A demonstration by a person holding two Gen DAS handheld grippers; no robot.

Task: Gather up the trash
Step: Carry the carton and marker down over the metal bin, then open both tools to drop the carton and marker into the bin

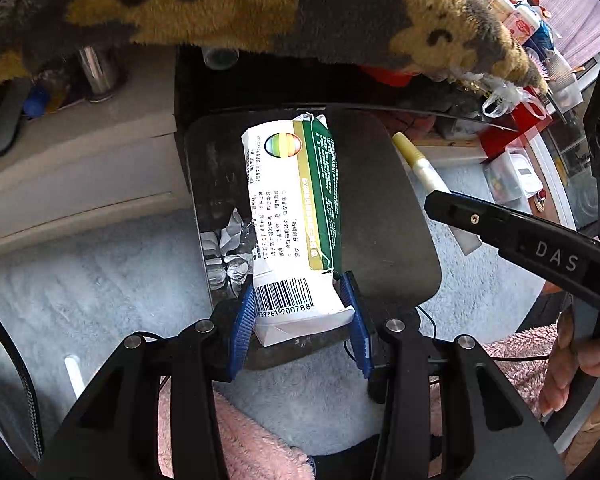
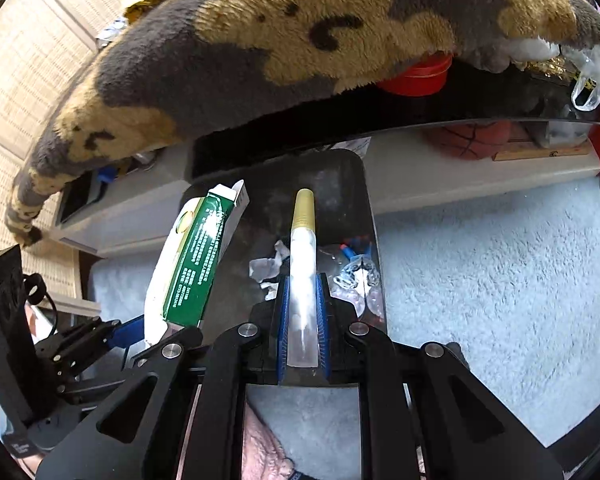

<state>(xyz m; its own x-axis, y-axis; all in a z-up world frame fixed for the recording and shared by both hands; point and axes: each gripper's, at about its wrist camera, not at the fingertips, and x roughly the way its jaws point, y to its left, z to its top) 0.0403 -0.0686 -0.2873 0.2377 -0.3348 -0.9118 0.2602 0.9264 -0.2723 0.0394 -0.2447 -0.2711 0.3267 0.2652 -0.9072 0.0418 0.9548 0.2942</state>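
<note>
My left gripper (image 1: 300, 300) is shut on a white and green carton (image 1: 292, 216), held over a dark bin (image 1: 392, 216); the carton also shows in the right wrist view (image 2: 192, 264). My right gripper (image 2: 302, 308) is shut on a clear tube with a gold cap (image 2: 303, 256), pointing over the same bin (image 2: 340, 192). The tube also shows in the left wrist view (image 1: 420, 168). Crumpled wrappers (image 1: 228, 248) and clear plastic (image 2: 356, 280) lie inside the bin.
A grey and tan fleece blanket (image 1: 220, 4) hangs over a low table edge above the bin. Light blue carpet (image 2: 480, 264) surrounds the bin. A basketball (image 2: 472, 140) and red boxes (image 1: 512, 128) sit under the table. A pink cloth (image 1: 252, 440) lies near.
</note>
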